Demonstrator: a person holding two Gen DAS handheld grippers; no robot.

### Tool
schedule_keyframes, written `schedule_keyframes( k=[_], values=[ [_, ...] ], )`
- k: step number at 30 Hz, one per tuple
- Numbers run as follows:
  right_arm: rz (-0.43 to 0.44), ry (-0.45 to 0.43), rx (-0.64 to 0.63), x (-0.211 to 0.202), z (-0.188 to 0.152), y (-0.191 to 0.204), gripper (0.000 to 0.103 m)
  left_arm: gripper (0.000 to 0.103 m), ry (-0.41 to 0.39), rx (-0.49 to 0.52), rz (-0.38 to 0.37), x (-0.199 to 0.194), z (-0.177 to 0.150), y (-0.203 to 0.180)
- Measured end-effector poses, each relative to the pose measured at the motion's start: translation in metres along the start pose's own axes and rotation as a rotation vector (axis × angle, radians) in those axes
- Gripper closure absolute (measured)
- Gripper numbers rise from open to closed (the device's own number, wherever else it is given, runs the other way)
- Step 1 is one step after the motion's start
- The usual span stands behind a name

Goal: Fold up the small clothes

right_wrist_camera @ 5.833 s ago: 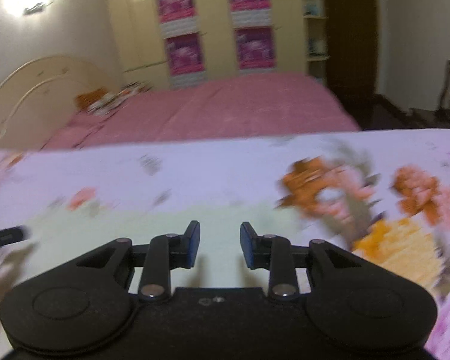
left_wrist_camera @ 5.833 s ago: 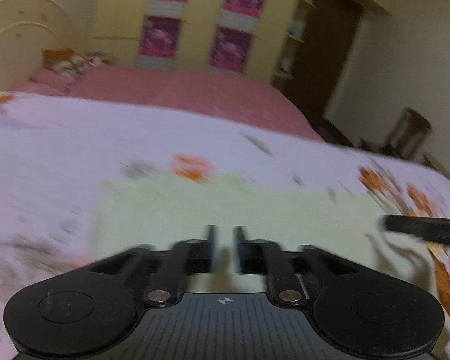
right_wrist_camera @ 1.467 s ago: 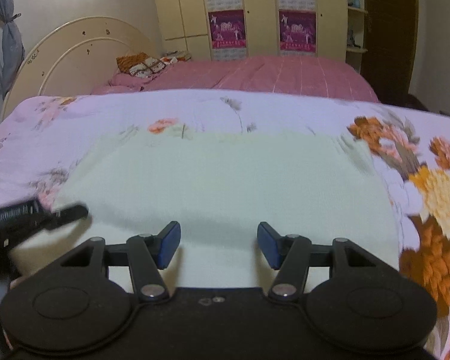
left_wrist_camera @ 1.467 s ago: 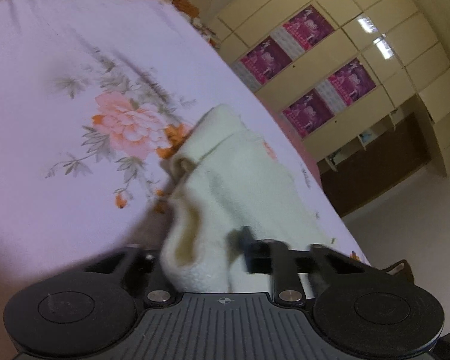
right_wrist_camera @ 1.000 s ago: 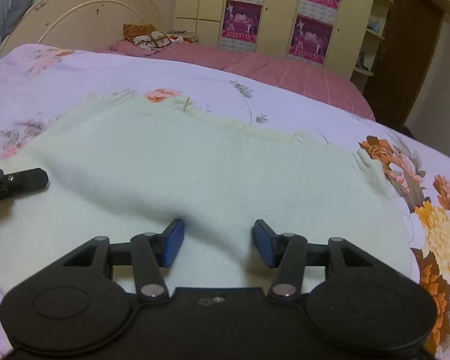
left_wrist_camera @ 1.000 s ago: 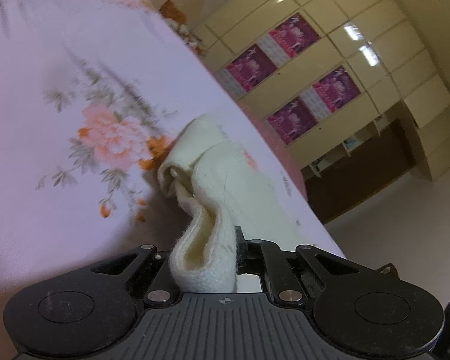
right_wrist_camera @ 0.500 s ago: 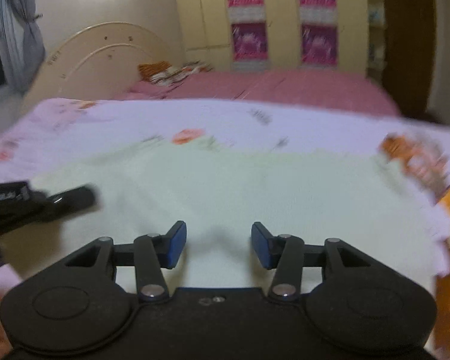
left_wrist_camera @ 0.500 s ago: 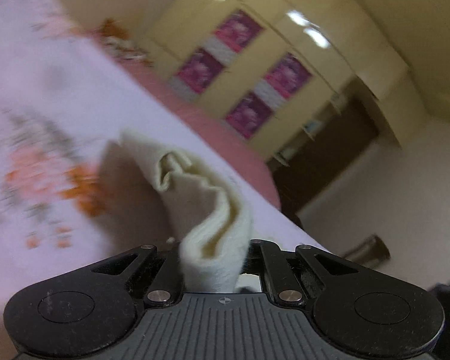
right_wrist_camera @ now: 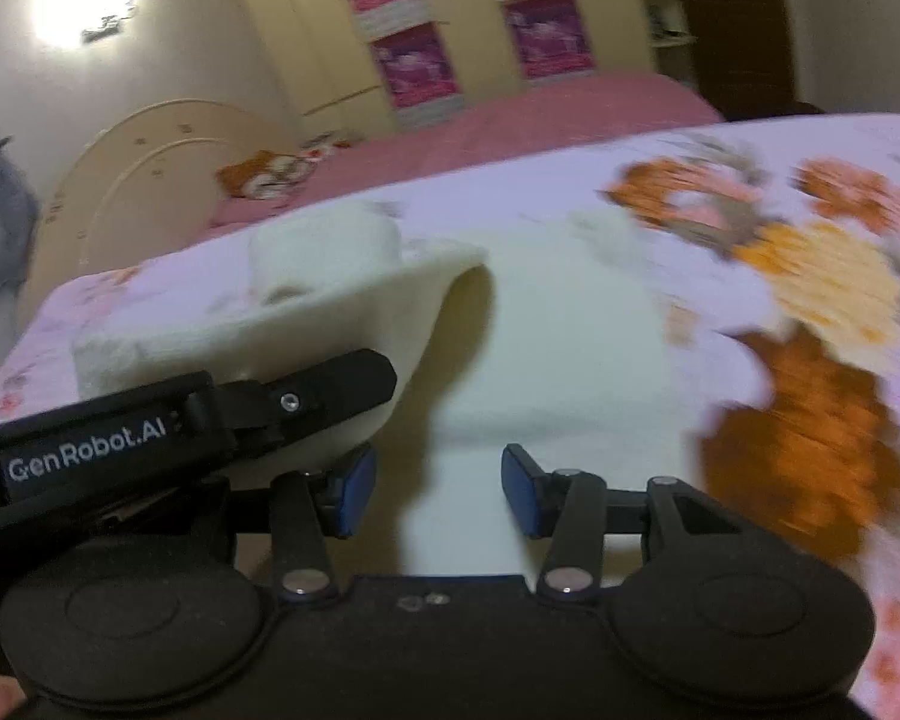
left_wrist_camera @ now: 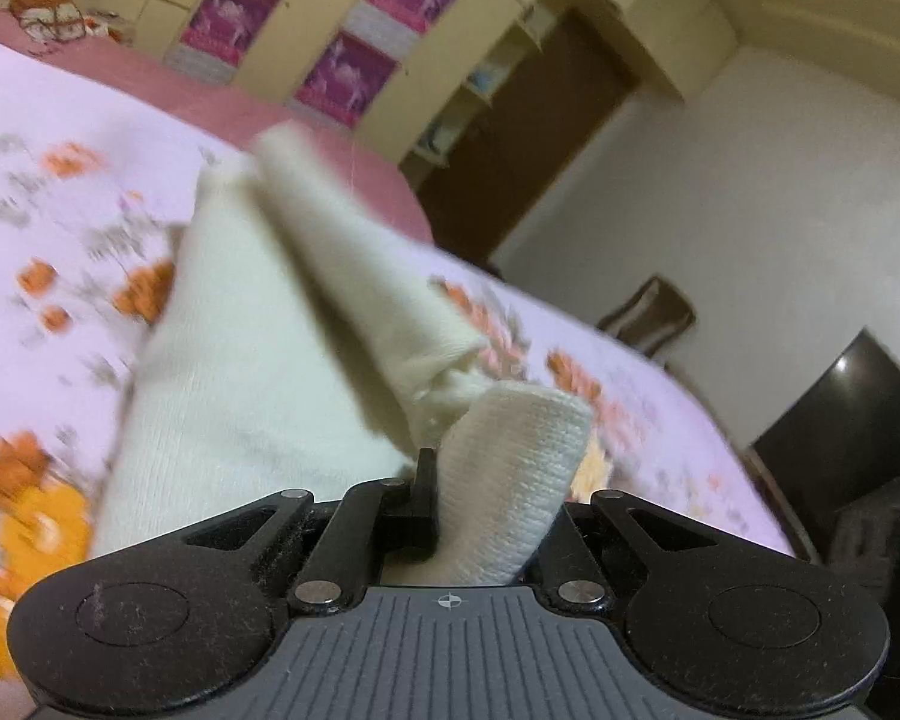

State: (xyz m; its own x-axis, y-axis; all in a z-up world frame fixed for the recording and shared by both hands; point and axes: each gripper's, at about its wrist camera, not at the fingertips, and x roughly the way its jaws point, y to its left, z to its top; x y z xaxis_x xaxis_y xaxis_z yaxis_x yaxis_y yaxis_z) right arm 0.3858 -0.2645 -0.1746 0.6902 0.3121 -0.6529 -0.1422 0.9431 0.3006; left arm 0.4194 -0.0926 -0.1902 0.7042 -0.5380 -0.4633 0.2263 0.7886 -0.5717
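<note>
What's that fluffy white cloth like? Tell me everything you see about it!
The cloth is pale cream, soft and knitted, with fine ribs. Most lies flat on the flowery sheet. Its left edge is lifted and curled over, pinched in the left gripper, which is shut on it. The right gripper hangs open over the flat part.

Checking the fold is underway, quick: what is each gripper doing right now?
Left gripper: shut on the cream cloth, edge lifted.
Right gripper: open, holding nothing.
</note>
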Motion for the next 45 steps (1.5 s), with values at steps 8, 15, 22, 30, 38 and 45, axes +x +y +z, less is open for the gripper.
schedule_keyframes(
  k=[8,15,22,30,38,45],
  values=[
    [-0.044,-0.007,0.069,-0.030,-0.013,-0.039,0.055,0.043,0.041,0.084,0.063,-0.003,-0.007,-0.026],
    [-0.018,-0.043,0.136,-0.051,-0.003,-0.053,0.054,0.028,0.014,0.077,0.028,-0.039,0.007,-0.027],
    [0.052,-0.020,0.137,-0.031,0.015,-0.039,0.053,0.028,-0.071,0.023,0.234,-0.048,0.040,0.031],
    [0.133,0.043,0.182,0.012,0.024,-0.029,0.055,0.028,-0.005,0.055,0.306,-0.015,0.047,0.064],
    [0.174,0.009,0.209,0.022,0.032,-0.031,0.064,0.027,0.008,-0.006,0.264,-0.003,0.045,0.072],
    [0.200,0.013,0.218,0.033,0.037,-0.025,0.087,0.026,0.000,0.007,0.265,-0.005,0.048,0.068]
  ],
)
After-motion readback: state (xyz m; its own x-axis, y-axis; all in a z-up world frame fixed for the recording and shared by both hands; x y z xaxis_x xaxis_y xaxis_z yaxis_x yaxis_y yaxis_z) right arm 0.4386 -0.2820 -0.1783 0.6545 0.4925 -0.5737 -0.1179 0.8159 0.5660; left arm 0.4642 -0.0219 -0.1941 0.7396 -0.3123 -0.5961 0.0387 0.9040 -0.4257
